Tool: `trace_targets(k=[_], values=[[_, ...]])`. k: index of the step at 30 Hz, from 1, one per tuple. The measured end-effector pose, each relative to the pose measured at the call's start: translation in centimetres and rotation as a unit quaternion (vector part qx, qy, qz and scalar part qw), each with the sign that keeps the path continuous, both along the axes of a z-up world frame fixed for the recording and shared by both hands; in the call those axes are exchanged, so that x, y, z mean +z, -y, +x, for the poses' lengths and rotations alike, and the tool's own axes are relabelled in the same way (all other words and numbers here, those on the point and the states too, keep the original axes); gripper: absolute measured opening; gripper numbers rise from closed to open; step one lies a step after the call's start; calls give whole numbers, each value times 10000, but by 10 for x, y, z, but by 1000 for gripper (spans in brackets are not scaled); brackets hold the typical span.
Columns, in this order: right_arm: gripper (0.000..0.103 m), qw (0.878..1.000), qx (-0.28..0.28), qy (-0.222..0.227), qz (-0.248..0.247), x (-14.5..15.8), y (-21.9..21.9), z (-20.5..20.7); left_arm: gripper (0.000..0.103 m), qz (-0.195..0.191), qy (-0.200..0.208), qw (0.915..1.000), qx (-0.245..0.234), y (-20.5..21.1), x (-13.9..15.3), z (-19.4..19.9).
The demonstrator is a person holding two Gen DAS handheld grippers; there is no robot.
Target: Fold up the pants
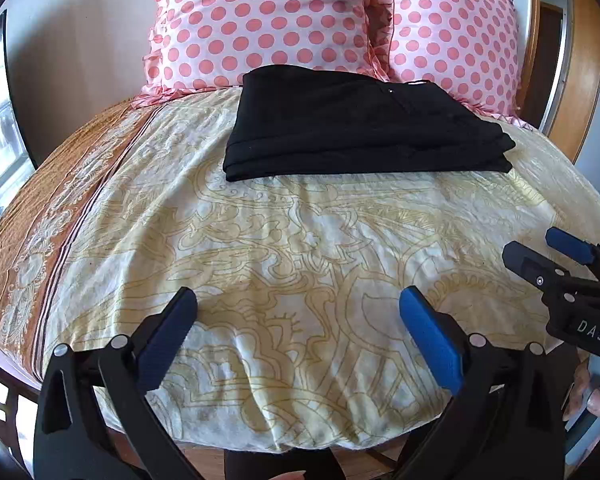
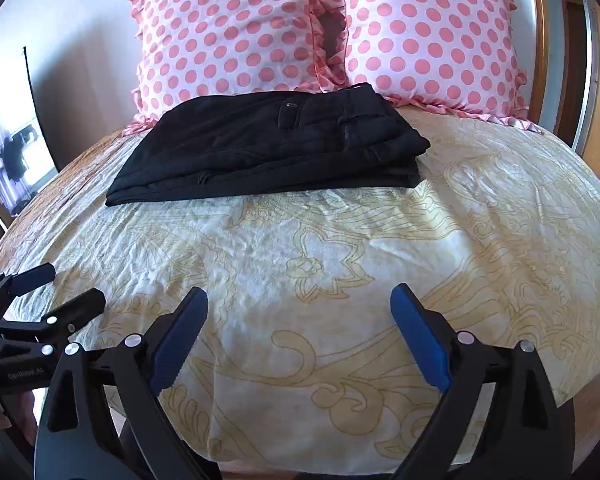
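Black pants (image 1: 360, 128) lie folded in a flat rectangle on the bed, close to the pillows; in the right wrist view the pants (image 2: 268, 148) show a back pocket button. My left gripper (image 1: 298, 298) stands open over the bedsheet near the foot of the bed, well short of the pants, nothing between its blue pads. My right gripper (image 2: 299, 296) is also open and empty over the sheet, the same distance back. Each gripper shows in the other's view: the right gripper (image 1: 540, 250) at the right edge, the left gripper (image 2: 72, 284) at the left edge.
Two pink polka-dot pillows (image 2: 236, 36) lean at the head of the bed behind the pants. The cream patterned bedsheet (image 1: 300, 240) has a brown border (image 1: 48, 216) on the left. A wooden door frame (image 1: 584, 60) stands at the right, a window (image 2: 12, 148) at the left.
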State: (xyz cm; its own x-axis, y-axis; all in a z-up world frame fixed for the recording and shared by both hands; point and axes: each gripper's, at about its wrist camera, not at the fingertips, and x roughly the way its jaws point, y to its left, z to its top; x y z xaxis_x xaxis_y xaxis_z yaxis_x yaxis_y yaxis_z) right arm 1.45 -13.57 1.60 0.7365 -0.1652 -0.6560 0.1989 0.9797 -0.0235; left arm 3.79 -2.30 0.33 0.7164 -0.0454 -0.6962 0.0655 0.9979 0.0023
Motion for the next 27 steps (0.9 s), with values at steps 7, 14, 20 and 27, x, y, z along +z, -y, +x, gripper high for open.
trace_targets(k=[7,14,20,27], values=[[102,9991,-122,-44,-403,-9,-9,2,101,56,282,9996,65,1,-3,-7],[102,9991,-166,60,-382,-11,-9,-1,101,39,420,9990,142,1,-5,-10],[102,9990,-161,114,-390,-11,-8,-3,101,35,476,9986,236,3,-6,-10],[102,9990,-158,128,-392,-11,-8,-3,101,34,516,9983,255,3,-6,-10]])
